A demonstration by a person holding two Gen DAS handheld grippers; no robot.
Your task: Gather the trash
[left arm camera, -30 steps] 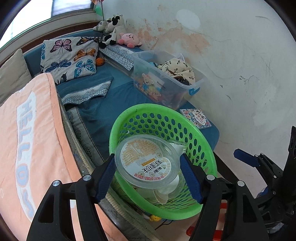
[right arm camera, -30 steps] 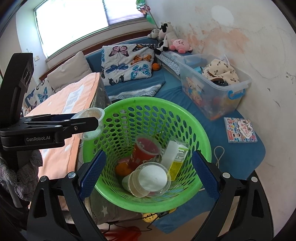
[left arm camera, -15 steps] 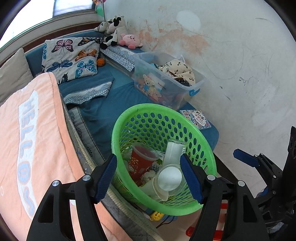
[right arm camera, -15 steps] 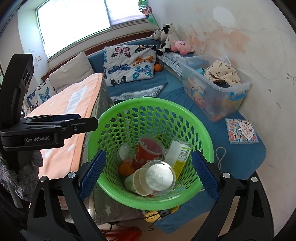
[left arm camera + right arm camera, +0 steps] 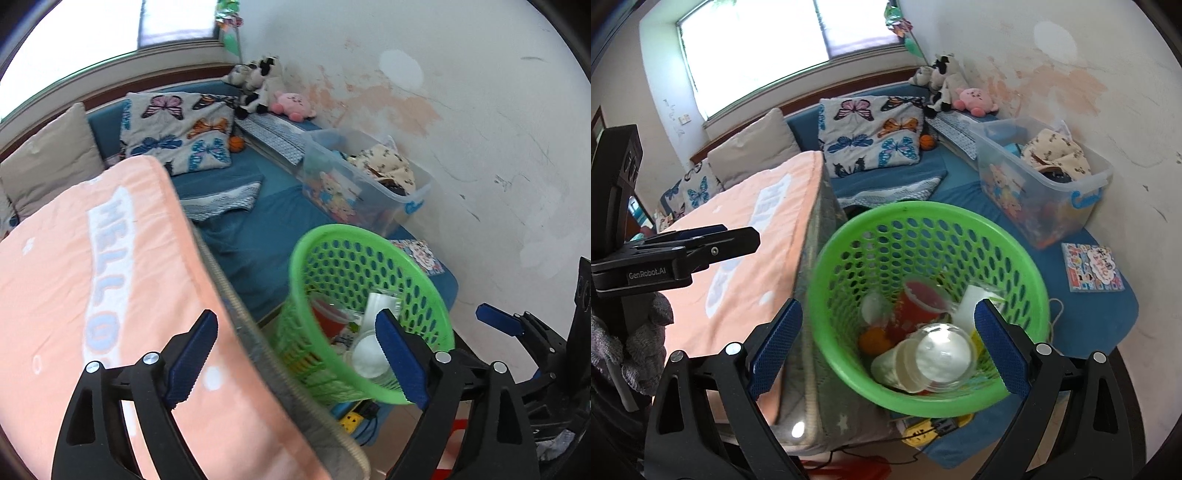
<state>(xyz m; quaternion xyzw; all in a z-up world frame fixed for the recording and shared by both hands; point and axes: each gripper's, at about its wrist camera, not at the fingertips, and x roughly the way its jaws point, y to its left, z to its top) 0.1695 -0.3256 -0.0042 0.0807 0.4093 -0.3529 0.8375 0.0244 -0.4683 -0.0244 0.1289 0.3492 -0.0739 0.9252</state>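
Observation:
A green perforated basket (image 5: 1015, 243) stands on the floor beside the bed; it also shows in the left wrist view (image 5: 332, 236). Inside lie a red cup (image 5: 919, 299), clear plastic cups (image 5: 943, 354), a white carton (image 5: 975, 299) and an orange (image 5: 873, 341). My left gripper (image 5: 295, 356) is open and empty, over the bed's edge to the left of the basket. My right gripper (image 5: 886, 349) is open and empty above the basket. The left gripper also shows in the right wrist view (image 5: 701, 242).
A peach "HELLO" blanket (image 5: 92, 277) covers the bed on the left. A clear storage bin (image 5: 1045, 184) with clothes, a picture book (image 5: 1093, 267), butterfly pillows (image 5: 871, 136) and plush toys (image 5: 975, 98) lie on the blue mat by the stained wall.
My left gripper let go of the clear lidded container, which dropped into the basket, then swung left toward the bed. My right gripper stayed over the basket.

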